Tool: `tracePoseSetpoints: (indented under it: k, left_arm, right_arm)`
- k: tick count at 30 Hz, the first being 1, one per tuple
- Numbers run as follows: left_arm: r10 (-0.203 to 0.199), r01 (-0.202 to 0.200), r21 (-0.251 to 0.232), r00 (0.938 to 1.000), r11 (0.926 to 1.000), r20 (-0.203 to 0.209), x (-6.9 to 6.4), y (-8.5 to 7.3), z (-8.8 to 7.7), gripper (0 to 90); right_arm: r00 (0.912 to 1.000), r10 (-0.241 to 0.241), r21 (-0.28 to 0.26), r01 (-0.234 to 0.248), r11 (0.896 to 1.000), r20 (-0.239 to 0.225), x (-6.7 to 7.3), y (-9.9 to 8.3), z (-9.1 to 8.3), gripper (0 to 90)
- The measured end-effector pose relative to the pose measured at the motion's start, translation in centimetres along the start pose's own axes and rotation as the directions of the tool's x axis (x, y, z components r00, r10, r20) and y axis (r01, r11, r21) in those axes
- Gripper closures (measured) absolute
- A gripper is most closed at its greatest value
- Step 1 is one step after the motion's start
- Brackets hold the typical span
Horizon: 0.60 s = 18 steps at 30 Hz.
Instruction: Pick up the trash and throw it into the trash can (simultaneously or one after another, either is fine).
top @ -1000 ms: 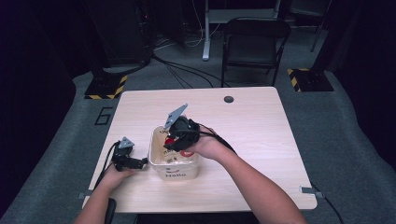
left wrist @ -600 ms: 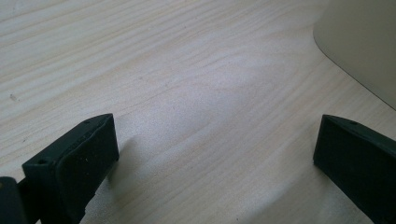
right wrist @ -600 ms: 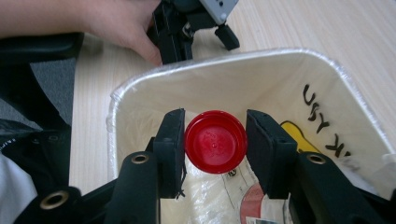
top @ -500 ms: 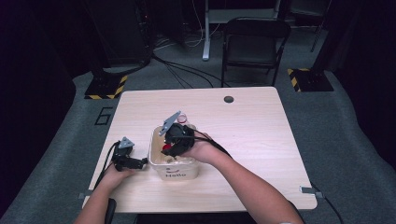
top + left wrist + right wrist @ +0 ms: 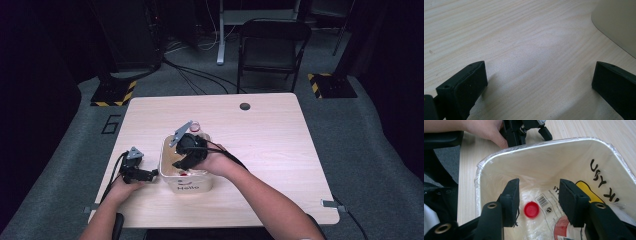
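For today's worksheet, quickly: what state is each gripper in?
Left gripper: open, holding nothing.
Right gripper: jaws just opening, nothing held, over the bin.

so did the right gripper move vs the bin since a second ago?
Yes. The right gripper sits lower and nearer the bin's front wall than before. Its jaws have just been opening, nothing between them; a red-capped bottle lies below.
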<state>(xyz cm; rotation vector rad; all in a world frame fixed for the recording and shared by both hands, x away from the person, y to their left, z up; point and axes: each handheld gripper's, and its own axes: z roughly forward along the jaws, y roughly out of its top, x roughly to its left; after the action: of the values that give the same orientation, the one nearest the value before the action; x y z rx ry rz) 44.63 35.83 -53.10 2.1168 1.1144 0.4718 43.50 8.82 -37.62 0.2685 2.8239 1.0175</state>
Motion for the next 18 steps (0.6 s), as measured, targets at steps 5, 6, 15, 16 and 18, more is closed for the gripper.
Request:
tracePoseSetpoints:
  k: [5,6,15,16,18]
  left_arm:
    - [-0.001,0.001,0.000,1.0000,1.0000,0.000,0.0,0.0,0.0,0.0]
    - [0.000,0.000,0.000,1.0000,1.0000,0.000,0.0,0.0,0.0,0.0]
    - [-0.005,0.005,-0.001,1.0000,1.0000,0.001,0.0,0.0,0.0,0.0]
    - [-0.007,0.007,0.000,1.0000,1.0000,0.002,-0.1,0.0,0.0,0.0]
    - [-0.015,0.015,-0.002,0.9999,0.9999,0.003,-0.1,0.0,0.0,0.0]
  right_arm:
    - [0.9999,-0.012,-0.015,0.012,1.000,0.003,0.6,-0.3,-1.1,48.6]
    - [0.9999,-0.014,-0.023,0.014,1.000,0.005,0.6,-0.5,-1.3,48.2]
    - [0.9991,0.021,-0.038,-0.020,0.999,0.036,0.1,-2.4,-3.2,45.1]
    - [0.9989,0.018,-0.040,-0.016,0.999,0.043,0.1,-2.5,-3.3,45.0]
    - [0.9988,0.016,-0.047,-0.014,0.999,0.045,0.2,-2.8,-3.8,45.0]
